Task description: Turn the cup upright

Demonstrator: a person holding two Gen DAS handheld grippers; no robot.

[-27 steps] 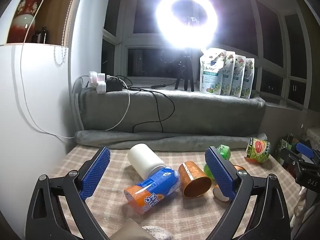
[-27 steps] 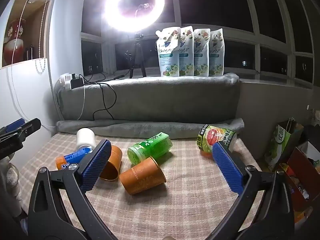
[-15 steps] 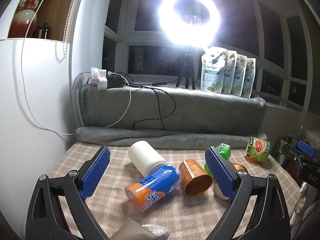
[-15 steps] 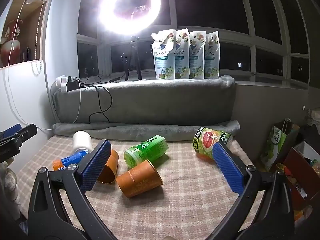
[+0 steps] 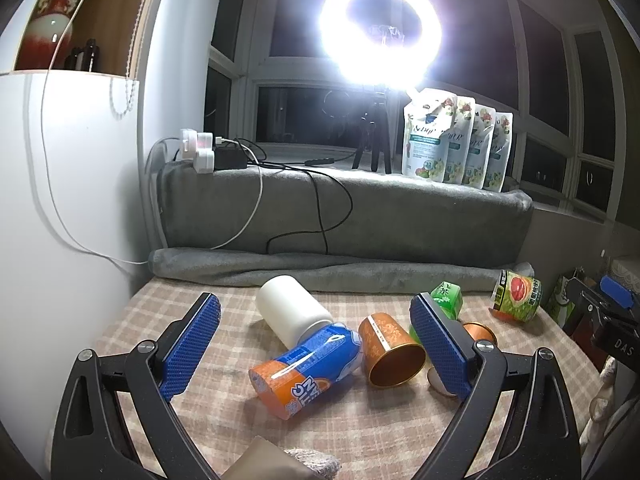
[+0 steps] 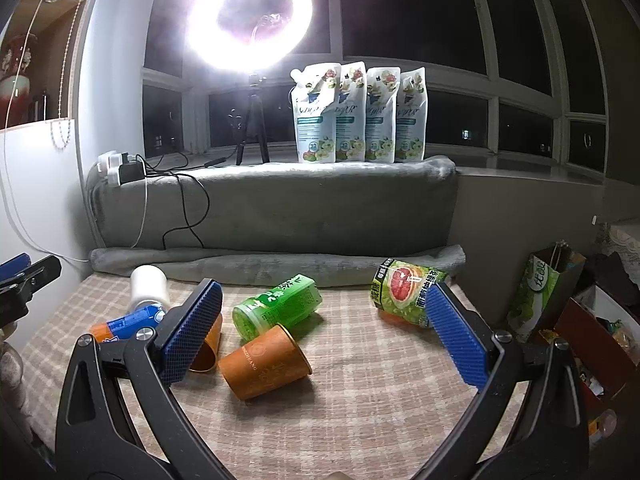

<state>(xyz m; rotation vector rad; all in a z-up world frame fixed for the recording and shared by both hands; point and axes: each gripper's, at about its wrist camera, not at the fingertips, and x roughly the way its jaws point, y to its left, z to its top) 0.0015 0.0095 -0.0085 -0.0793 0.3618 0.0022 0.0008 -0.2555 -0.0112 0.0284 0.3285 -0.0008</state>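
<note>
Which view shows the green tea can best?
The right wrist view: the green tea can lies on its side in full sight. In the left wrist view, a finger of the left tongs hides most of it.

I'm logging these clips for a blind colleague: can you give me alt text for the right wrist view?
Open right tongs hover over a checked tablecloth, framing an orange paper cup lying on its side. Behind it lie a green tea cup, a grapefruit-print cup, a second orange cup and a blue-and-orange cup; a ring light glares above.
</note>
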